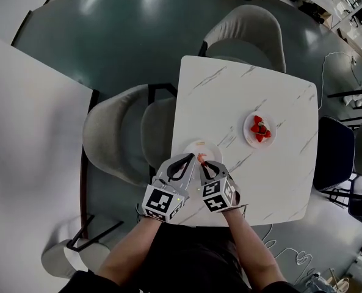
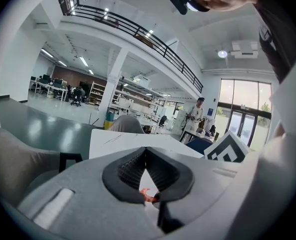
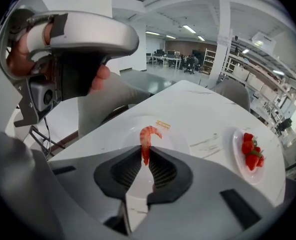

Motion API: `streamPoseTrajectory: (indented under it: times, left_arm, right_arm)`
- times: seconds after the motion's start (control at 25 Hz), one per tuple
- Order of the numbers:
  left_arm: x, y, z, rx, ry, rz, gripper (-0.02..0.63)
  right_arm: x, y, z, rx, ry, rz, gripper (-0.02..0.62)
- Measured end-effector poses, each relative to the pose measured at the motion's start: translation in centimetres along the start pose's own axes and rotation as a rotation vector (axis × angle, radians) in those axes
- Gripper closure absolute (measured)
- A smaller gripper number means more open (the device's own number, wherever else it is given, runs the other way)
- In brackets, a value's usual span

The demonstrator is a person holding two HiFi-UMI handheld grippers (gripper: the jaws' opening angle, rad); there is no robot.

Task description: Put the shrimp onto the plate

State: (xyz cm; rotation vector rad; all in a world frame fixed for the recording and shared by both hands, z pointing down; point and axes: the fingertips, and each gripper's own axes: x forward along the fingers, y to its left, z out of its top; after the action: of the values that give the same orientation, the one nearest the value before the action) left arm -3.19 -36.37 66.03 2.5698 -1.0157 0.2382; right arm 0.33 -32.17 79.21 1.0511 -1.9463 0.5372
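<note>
An orange-pink shrimp hangs by its tail from my right gripper, which is shut on it, pointing steeply down. Right below it lies an empty white plate, near the front left corner of the white marble table. In the head view the shrimp shows over this plate just ahead of the right gripper. My left gripper is close beside it on the left, shut with nothing in it. In the left gripper view the tips meet, and the shrimp shows below them.
A second white plate with red strawberries sits toward the table's right side. Grey chairs stand at the table's left and far side, a dark blue chair at its right. A large white table fills the left.
</note>
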Motion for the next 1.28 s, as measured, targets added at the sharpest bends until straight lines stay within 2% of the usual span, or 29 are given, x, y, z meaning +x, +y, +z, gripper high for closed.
streamPoseTrajectory:
  times: [0.44, 0.56, 0.84, 1.0, 1.16, 1.28]
  left_arm:
    - [0.0, 0.1, -0.3, -0.011, 0.011, -0.004, 0.598]
    - [0.0, 0.1, 0.0, -0.008, 0.013, -0.001, 0.598]
    - [-1.3, -1.3, 1.8, 0.005, 0.018, 0.011, 0.598]
    - [-1.9, -2.3, 4.0, 0.032, -0.001, 0.011, 0.598]
    - [-2.9, -3.9, 6.4, 0.056, -0.02, 0.005, 0.598]
    - [-3.4, -4.7, 8.2, 0.079, -0.027, 0.018, 0.598]
  right_arm:
    - [1.6, 0.1, -1.3, -0.059, 0.13, -0.003, 0.545]
    - [1.6, 0.1, -1.1, -0.039, 0.132, 0.025, 0.484]
    - [-2.8, -0.6, 1.5, 0.048, 0.016, 0.044, 0.482]
    - [-6.6, -1.7, 4.6, 0.09, -0.101, 0.033, 0.546]
    - [-10.5, -1.6, 7.3, 0.153, -0.208, 0.061, 0.566]
    - [-13.1, -1.9, 9.5, 0.154, -0.276, 0.064, 0.577]
